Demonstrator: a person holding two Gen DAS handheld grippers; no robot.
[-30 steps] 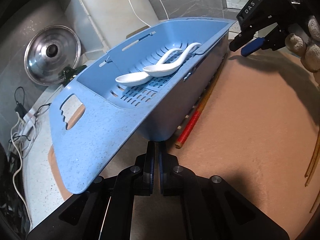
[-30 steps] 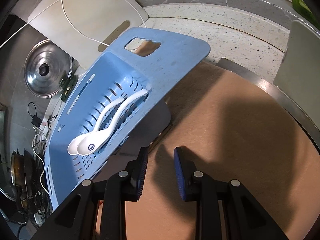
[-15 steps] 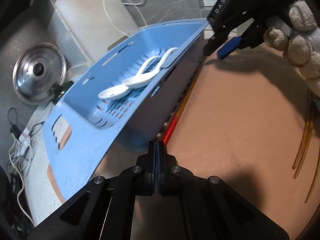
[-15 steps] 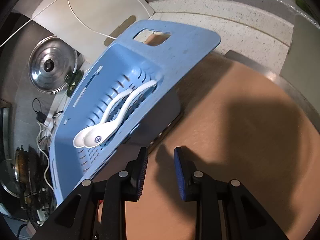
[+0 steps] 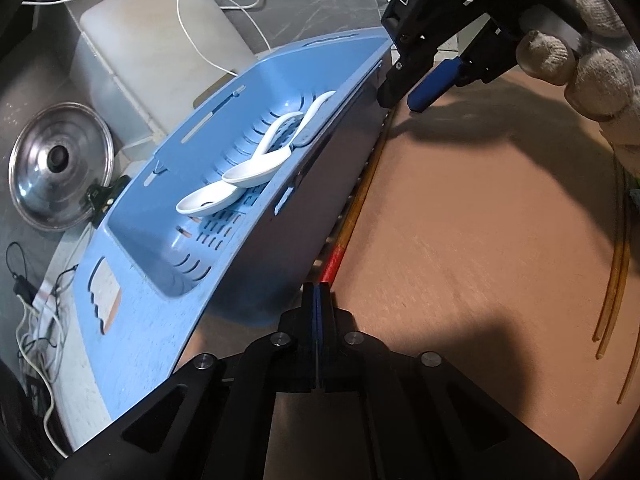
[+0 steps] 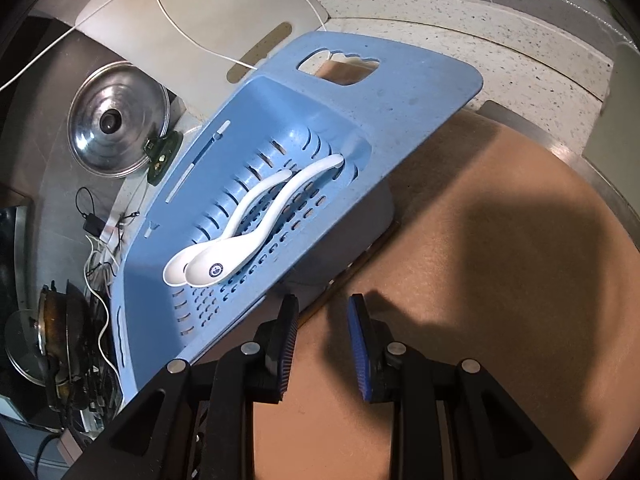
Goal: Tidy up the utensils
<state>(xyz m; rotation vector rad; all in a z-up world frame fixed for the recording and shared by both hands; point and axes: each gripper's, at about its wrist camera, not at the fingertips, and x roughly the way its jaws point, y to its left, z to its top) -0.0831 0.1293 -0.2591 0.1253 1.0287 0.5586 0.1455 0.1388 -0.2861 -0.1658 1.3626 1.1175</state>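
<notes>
- Brown desk [image 6: 500,320], speckled stone ledge [image 6: 480,60] beyond.
- Blue basket [image 6: 400,100] near desk's edge — two white spoons [image 6: 256,232] inside, chopsticks [image 5: 360,208] alongside.
- Left tongs [image 5: 318,320] closed, empty; right tongs [image 6: 322,340] slightly apart, empty.

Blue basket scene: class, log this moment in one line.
blue basket: two white spoons inside | chopsticks: beside basket | left gripper: shut, empty | right gripper: open, empty

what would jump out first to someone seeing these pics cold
The big blue slotted basket dominates the brown table, with two white spoons lying crossed on its floor. Behind it, a shiny steel pot lid leans by the wall. Red-tipped chopsticks lie along the basket's foot.
</notes>
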